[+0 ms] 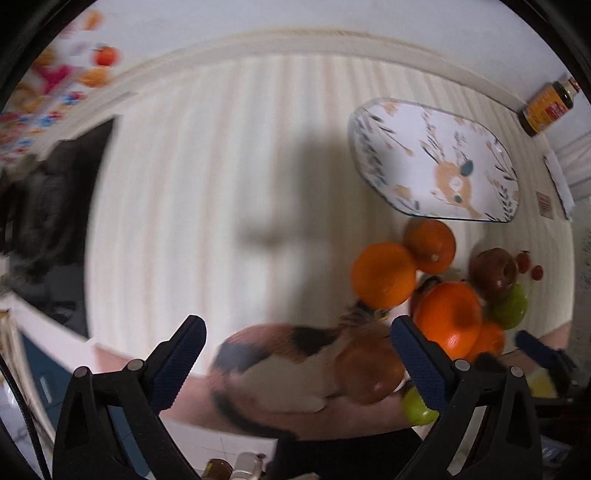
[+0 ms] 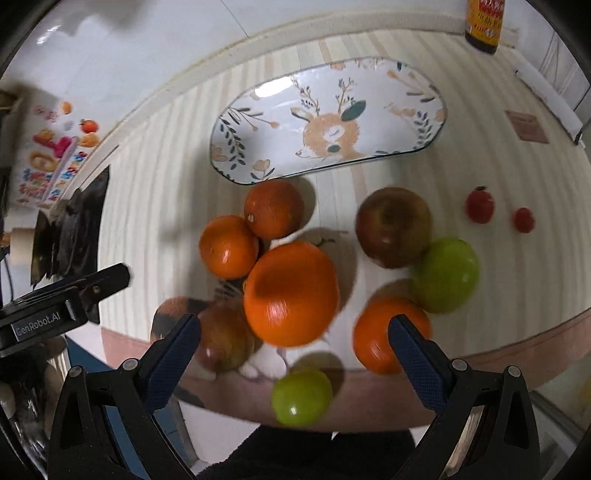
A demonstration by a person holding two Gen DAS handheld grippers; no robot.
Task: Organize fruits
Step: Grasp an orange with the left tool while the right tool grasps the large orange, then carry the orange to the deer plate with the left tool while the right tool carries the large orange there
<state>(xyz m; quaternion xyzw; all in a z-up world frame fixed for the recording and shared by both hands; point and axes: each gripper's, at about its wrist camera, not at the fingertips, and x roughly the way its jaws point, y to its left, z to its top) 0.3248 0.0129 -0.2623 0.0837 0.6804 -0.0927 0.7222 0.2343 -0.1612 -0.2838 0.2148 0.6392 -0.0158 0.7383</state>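
Note:
A pile of fruit lies on the striped table: several oranges, the largest (image 2: 291, 293) in the middle, a dark red apple (image 2: 393, 227), a green apple (image 2: 448, 275), a small green apple (image 2: 301, 397) at the near edge, a reddish apple (image 2: 225, 341) and two cherry tomatoes (image 2: 480, 205). An empty oval deer plate (image 2: 328, 118) lies behind them. My right gripper (image 2: 293, 350) is open above the pile's near side. My left gripper (image 1: 295, 354) is open, left of the fruit (image 1: 384, 280); the plate (image 1: 432, 158) is at its far right.
A calico cat (image 1: 280, 365) is at the table's near edge between my left gripper's fingers. A dark sauce bottle (image 2: 484, 22) stands at the back. A black object (image 2: 74, 229) lies at the table's left side. The left gripper shows in the right wrist view (image 2: 66, 302).

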